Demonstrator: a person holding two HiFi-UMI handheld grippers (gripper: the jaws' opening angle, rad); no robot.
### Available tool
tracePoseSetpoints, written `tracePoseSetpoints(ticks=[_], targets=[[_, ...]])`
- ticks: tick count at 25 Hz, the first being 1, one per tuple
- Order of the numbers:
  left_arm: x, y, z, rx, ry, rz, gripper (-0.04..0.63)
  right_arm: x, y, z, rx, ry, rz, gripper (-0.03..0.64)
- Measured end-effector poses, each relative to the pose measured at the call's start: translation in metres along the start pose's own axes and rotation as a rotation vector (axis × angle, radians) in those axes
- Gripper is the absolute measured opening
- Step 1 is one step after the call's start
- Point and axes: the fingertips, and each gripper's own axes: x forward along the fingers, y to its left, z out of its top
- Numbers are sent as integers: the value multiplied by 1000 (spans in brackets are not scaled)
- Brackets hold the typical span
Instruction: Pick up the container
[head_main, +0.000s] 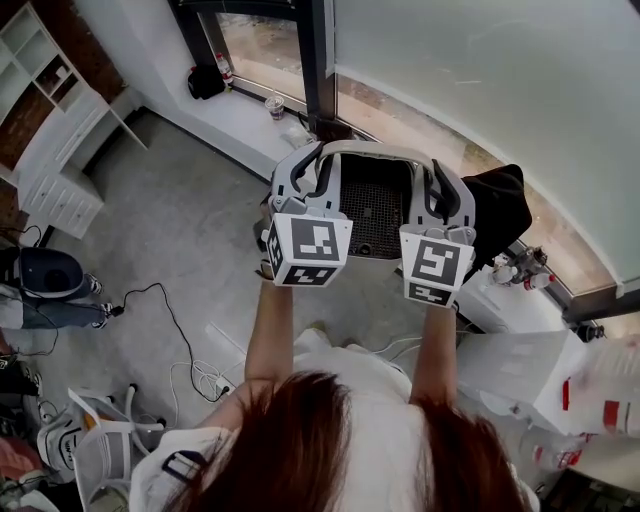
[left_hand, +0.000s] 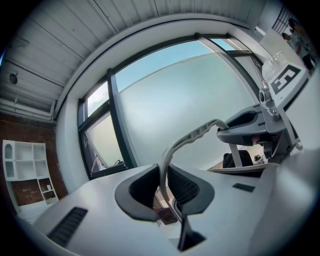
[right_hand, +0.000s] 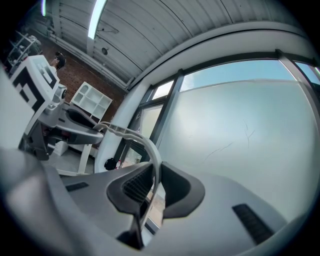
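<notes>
Container (head_main: 375, 215) hangs above the floor (head_main: 180, 230); left tool (head_main: 308, 178) pinches its pale rim (head_main: 375, 148) at one end, right tool (head_main: 443, 192) pinches the opposite end.

White top (head_main: 352, 392), long hair (head_main: 330, 450) — grey left gripper (left_hand: 163, 186), right gripper (right_hand: 152, 187), black-and-white marker cubes (head_main: 308, 250)
</notes>
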Motion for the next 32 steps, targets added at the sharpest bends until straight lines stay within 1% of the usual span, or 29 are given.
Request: tracePoseSetpoints(ticks=[7,17,32], targets=[[-16,-12,7,-6,8,18,67,-17,-6,2,-8,-19,20,61],[-35,-19,20,4,-7,12,67,-39,-10,11,-6,-38,18,61],[-53,-3,27,-2,-49,2,67,-50,4,32,-24,-66,14,61]])
